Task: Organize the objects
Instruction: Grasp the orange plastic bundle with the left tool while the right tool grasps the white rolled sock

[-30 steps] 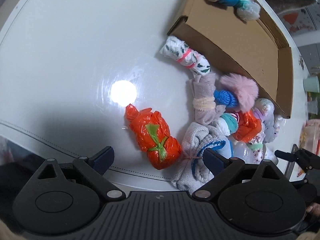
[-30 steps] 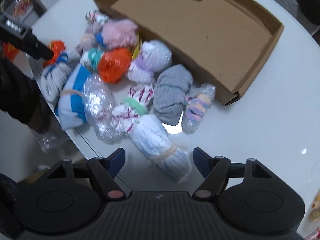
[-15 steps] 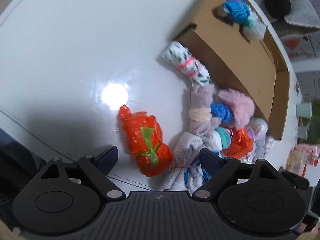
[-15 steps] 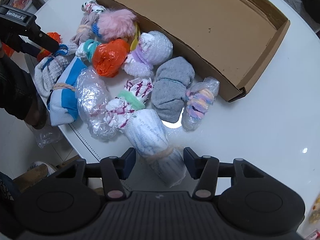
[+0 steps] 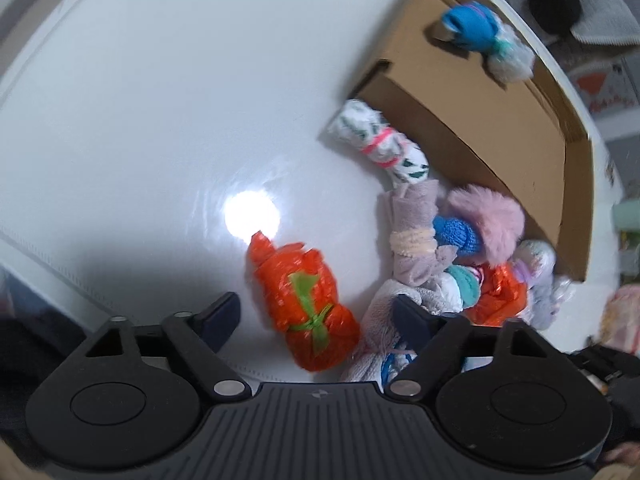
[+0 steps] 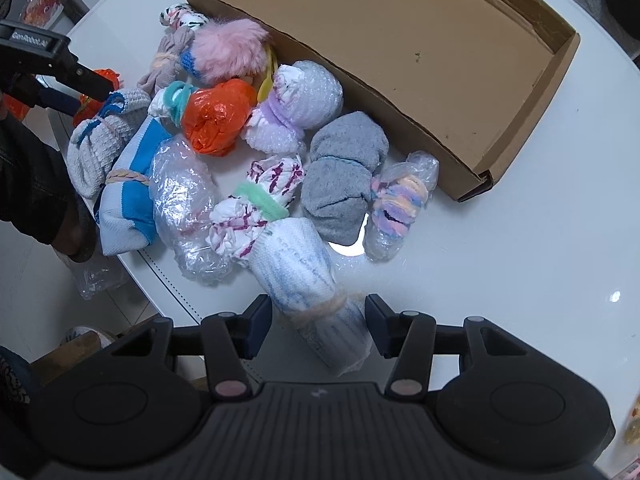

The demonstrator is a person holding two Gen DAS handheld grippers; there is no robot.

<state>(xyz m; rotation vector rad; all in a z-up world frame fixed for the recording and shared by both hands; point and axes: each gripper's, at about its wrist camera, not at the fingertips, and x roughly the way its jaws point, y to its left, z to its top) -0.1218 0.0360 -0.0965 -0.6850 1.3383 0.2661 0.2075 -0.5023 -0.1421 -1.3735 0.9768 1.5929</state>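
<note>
Straddling orange bundle point(image 5: 306, 300), left claw point(image 5: 316, 316) open; right claw point(image 6: 316, 322) open around white roll point(image 6: 308, 280) near table edge point(image 6: 168, 280).

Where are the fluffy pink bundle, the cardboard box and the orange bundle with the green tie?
fluffy pink bundle point(image 6: 230, 50), right wrist view, middle of its fur.
cardboard box point(image 6: 400, 48), right wrist view, bare floor inside.
orange bundle with the green tie point(image 5: 306, 304), left wrist view, on the green tie at its middle.

A white table point(image 6: 520, 240) carried everything. A clear plastic bag point(image 6: 94, 278) lay on the floor beside its edge.
</note>
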